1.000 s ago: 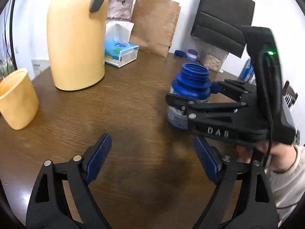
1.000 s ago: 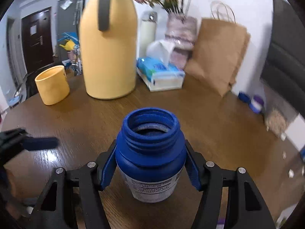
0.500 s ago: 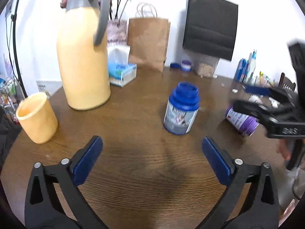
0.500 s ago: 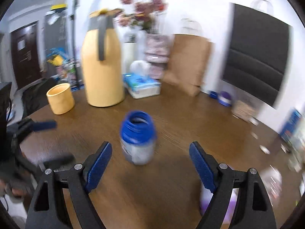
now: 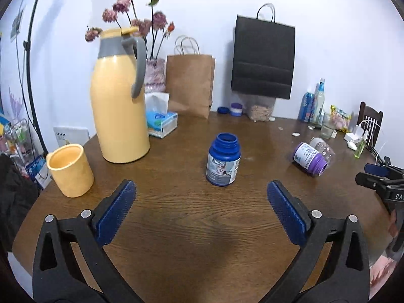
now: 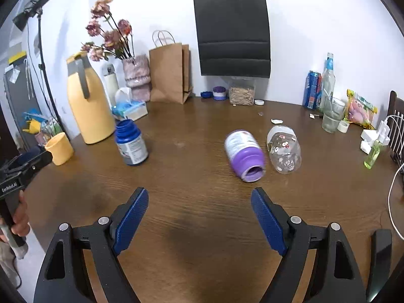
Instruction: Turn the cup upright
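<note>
Right wrist: right gripper [image 6: 199, 217] released blue bottle [image 6: 131, 142]; withdrawn.

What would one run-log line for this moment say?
blue bottle: upright, free | purple bottle: on its side | clear jar: on its side | left gripper: open | right gripper: open

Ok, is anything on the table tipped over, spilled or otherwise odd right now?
Yes. The purple bottle with the white label lies on its side, mouth toward the right gripper, and the clear plastic jar lies tipped beside it. The open blue bottle stands upright. Small crumbs dot the wooden table.
</note>
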Tool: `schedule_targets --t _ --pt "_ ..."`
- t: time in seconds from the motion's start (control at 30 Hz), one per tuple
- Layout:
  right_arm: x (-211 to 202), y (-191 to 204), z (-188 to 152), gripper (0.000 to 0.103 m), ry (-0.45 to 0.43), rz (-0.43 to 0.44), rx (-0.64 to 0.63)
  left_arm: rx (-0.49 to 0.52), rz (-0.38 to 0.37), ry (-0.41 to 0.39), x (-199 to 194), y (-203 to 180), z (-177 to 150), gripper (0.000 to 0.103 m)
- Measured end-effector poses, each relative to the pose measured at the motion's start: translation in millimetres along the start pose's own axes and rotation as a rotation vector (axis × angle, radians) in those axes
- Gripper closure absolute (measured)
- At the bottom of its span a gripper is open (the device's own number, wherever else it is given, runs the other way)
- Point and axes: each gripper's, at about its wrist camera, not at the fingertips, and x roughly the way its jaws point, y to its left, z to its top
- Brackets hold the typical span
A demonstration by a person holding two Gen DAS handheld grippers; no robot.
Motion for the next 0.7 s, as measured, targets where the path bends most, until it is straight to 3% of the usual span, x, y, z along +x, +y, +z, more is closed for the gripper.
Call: schedule_targets --t 0.23,0.4,0.7 --pt "-26.8 24.3 -9.1 0.015 -0.057 -0.013 -0.029 0.013 0.012 -0.084 -31.6 -1.8 0.9 0.0" --pt "-50.1 34.8 -21.1 0.015 -0.082 0.041 0.001 0.041 0.027 -0.113 -54.5 -5.5 -8.6 0.0" --pt "-110.3 62.3 -77.2 0.015 -0.135 0.08 -0.029 0.034 0.032 -0.111 -131.3 -8.5 -59.6 0.0"
